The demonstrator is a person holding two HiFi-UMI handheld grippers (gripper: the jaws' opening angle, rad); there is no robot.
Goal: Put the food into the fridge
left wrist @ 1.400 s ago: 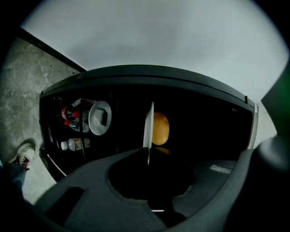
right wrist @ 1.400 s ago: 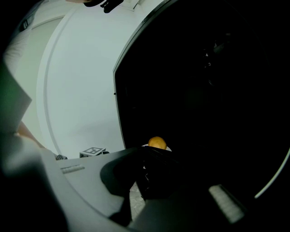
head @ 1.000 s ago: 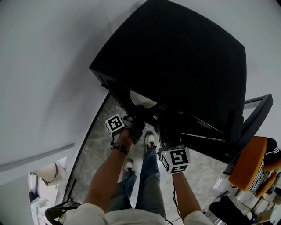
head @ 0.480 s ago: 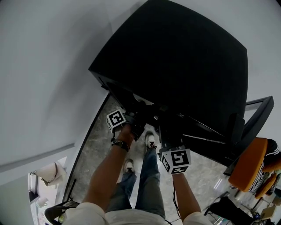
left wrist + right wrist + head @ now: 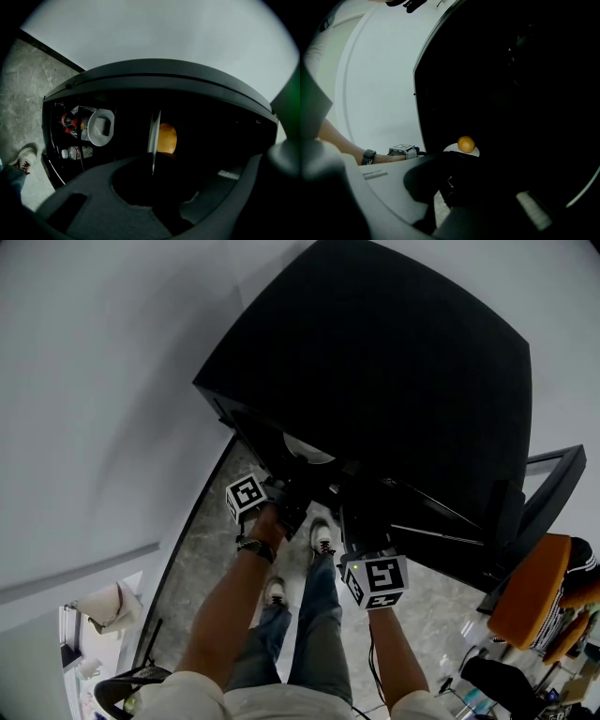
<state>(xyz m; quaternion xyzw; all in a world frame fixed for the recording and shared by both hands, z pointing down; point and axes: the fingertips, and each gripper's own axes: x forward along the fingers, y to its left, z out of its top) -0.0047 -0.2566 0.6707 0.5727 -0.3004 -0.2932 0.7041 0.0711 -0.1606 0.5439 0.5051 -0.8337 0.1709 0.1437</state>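
The left gripper (image 5: 296,495) reaches level into the black fridge (image 5: 375,381); its jaws stand a little apart and have just been opening, with the plate's (image 5: 153,136) rim between them. The plate lies just inside the fridge's front edge, toward its left side, and the orange (image 5: 167,138) sits on it. The right gripper (image 5: 359,526) points at the fridge's front beside it, but its view is too dark to tell its jaws' state.

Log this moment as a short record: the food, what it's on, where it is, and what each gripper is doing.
Food: orange
On: white plate
Where: at the black fridge's open front
Left gripper: plate's rim between its fingers; jaws have just been opening; grip unclear
Right gripper: too dark to tell
Also in view: white container, bottles
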